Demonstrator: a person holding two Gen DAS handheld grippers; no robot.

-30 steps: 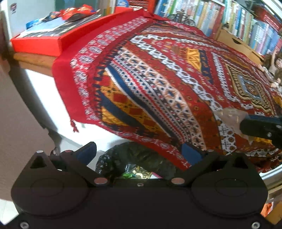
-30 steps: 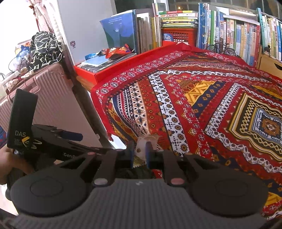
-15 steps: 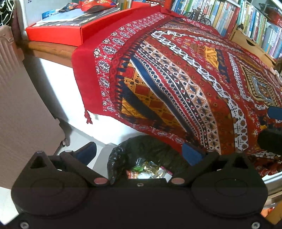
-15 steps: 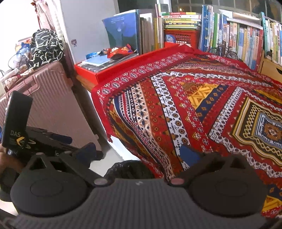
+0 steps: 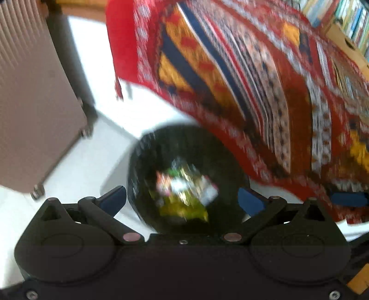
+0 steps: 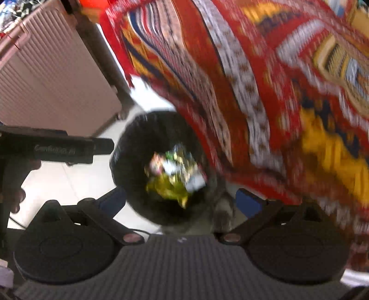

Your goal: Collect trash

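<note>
A round bin lined with a black bag point(image 5: 143, 161) point(image 6: 129, 147) stands on the white floor beside the draped cloth. Colourful crumpled wrappers point(image 5: 182, 189) point(image 6: 173, 175) lie inside it. My left gripper point(image 5: 182, 200) points down over the bin, open, with nothing between its blue fingertips. My right gripper point(image 6: 182, 200) also hangs over the bin, open wide. A pale blurred scrap point(image 6: 222, 211) sits at the bin's near rim, just inside the right finger, touching neither pad. The left tool's black body point(image 6: 57, 148) and the hand holding it point(image 6: 13, 196) show at the left. Both views are motion-blurred.
A red patterned cloth point(image 5: 253, 80) point(image 6: 276, 92) hangs over the edge right above the bin. A ribbed pink suitcase point(image 5: 27, 92) point(image 6: 50, 80) stands to the left on the white floor point(image 5: 92, 161). Bookshelves point(image 5: 346, 13) are at the far right.
My right gripper went from shut on a pale wrapper to wide open, letting it go. Both grippers sank and tipped downward, so the bin now fills the view.
</note>
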